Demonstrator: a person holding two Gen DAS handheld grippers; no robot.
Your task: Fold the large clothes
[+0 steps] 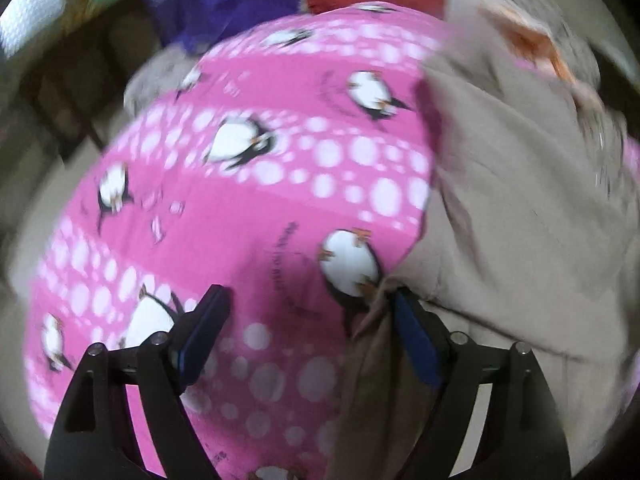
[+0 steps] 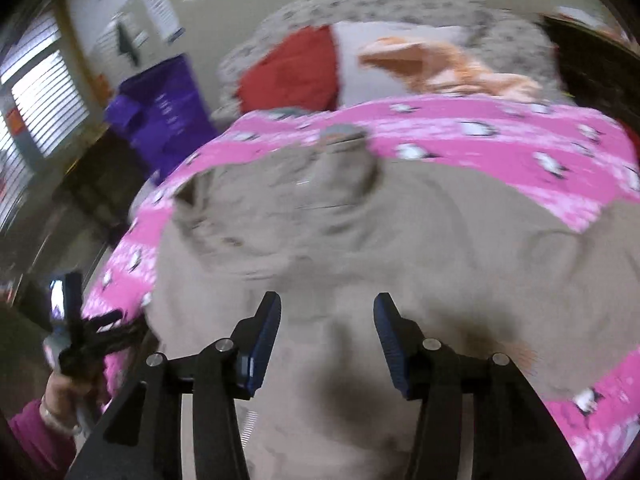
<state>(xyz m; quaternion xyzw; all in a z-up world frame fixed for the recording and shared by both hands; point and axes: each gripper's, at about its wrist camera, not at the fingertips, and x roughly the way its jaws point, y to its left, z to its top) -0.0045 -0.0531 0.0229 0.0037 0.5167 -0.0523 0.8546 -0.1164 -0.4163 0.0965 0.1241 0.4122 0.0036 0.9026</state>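
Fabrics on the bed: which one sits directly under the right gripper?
The beige garment, plain and unpatterned, spread over the pink penguin blanket; the right gripper is open above it.

A plain beige garment (image 2: 360, 240) is seen spread over a bright pink blanket (image 1: 248, 208), which is patterned with bands of pale pink dots and black-and-white penguins with orange beaks and feet. Beneath it, a grey speckled bedcover (image 2: 400, 0) is shown. Behind, a red cloth (image 2: 296, 68), an orange-and-white cloth (image 2: 440, 64) and a deep purple bag (image 2: 168, 104) with pale print are seen. Black arms and blue pads (image 2: 262, 344) are borne by each gripper. A magenta sleeve (image 2: 36, 436) is visible.
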